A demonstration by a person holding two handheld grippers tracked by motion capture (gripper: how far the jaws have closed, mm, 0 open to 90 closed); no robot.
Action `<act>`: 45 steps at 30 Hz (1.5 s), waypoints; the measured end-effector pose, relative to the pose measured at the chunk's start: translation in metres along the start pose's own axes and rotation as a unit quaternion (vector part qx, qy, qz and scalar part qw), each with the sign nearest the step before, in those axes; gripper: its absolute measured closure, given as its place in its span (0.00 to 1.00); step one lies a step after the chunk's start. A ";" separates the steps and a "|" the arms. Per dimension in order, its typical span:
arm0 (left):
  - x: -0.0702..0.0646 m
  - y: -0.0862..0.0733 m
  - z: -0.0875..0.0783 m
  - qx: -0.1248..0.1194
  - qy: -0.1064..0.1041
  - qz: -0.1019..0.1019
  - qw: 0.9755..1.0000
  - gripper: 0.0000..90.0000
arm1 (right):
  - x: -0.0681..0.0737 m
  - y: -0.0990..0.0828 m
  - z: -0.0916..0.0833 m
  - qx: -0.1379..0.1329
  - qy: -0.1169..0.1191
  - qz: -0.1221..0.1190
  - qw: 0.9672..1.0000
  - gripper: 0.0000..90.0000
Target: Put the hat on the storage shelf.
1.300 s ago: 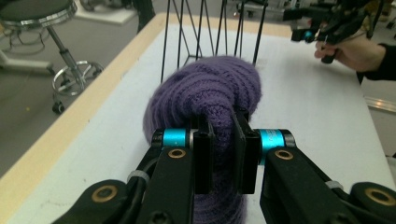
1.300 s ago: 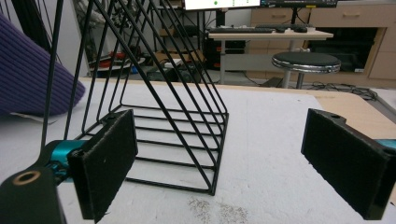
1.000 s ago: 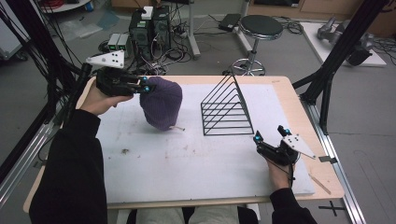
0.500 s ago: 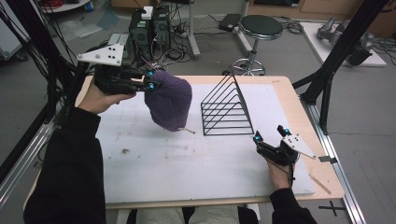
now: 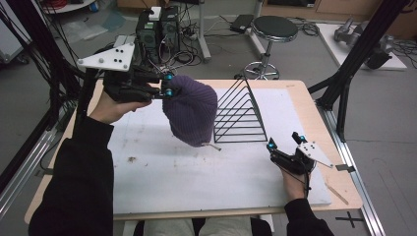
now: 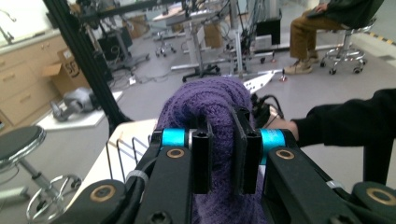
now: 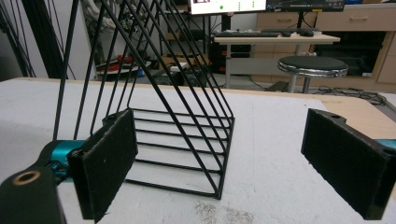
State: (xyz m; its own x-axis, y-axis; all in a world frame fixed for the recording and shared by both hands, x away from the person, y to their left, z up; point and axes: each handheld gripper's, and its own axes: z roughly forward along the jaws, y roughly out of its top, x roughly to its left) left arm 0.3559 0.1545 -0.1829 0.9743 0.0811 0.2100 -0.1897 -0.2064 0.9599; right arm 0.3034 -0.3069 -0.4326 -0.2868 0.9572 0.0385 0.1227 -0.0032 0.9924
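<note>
A purple knitted beanie (image 5: 192, 110) hangs above the white mat, its lower end just over the surface. My left gripper (image 5: 168, 86) is shut on the hat's upper edge and holds it left of the black wire rack (image 5: 241, 112). In the left gripper view the knit (image 6: 210, 100) bulges up between the two closed jaws of my left gripper (image 6: 219, 154). My right gripper (image 5: 284, 146) rests low on the mat near the front right, open with nothing between its pads. Its own view faces the triangular wire rack (image 7: 163, 107) past the right gripper (image 7: 233, 163).
The white mat (image 5: 162, 172) covers most of the wooden table (image 5: 314, 113). Small crumbs (image 5: 132, 159) lie on the mat at the left. A stool (image 5: 273, 29), computer cases (image 5: 157, 27) and black frame posts (image 5: 359, 54) stand beyond the table.
My left gripper has carried the beanie up and to the right, closer to the wire rack; the hat now hangs clear of the mat. The right gripper has stayed in place.
</note>
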 end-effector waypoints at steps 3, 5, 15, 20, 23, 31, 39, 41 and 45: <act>-0.004 0.004 0.001 -0.018 -0.010 0.000 1.000 0.89 | 0.000 0.000 0.000 -0.002 0.002 -0.001 1.000 0.11; -0.006 0.006 0.001 -0.024 -0.017 0.004 1.000 0.89 | 0.000 0.001 -0.001 -0.008 0.012 -0.001 1.000 0.11; -0.013 0.008 0.004 -0.066 -0.045 0.018 0.997 0.89 | 0.017 0.022 -0.003 -0.040 0.144 -0.017 0.989 0.11; -0.014 0.009 0.005 -0.082 -0.055 0.022 0.995 0.89 | 0.036 0.031 -0.001 -0.040 0.201 -0.033 0.978 0.11; -0.015 0.010 0.005 -0.087 -0.062 0.027 0.994 0.89 | 0.046 0.035 0.002 -0.044 0.231 -0.030 0.972 0.11; -0.015 0.011 0.007 -0.112 -0.082 0.030 0.990 0.89 | 0.059 0.051 0.011 -0.076 0.288 0.006 0.955 0.11; -0.018 0.014 0.008 -0.129 -0.106 0.032 0.986 0.89 | 0.071 0.068 0.027 -0.103 0.370 0.032 0.923 0.11; -0.018 0.014 0.008 -0.130 -0.110 0.032 0.985 0.89 | 0.077 0.070 0.028 -0.101 0.391 0.032 0.914 0.11; -0.018 0.014 0.010 -0.140 -0.123 0.028 0.982 0.89 | 0.092 0.072 0.027 -0.091 0.434 0.007 0.896 0.11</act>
State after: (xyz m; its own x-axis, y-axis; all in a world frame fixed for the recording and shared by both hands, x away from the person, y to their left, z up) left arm 0.3371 0.1404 -0.1750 0.9550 -0.1670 0.2453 -0.2357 0.0753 0.9689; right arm 0.3117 -0.2115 -0.3609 -0.9269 0.3721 0.0492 -0.0021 -0.1364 0.9907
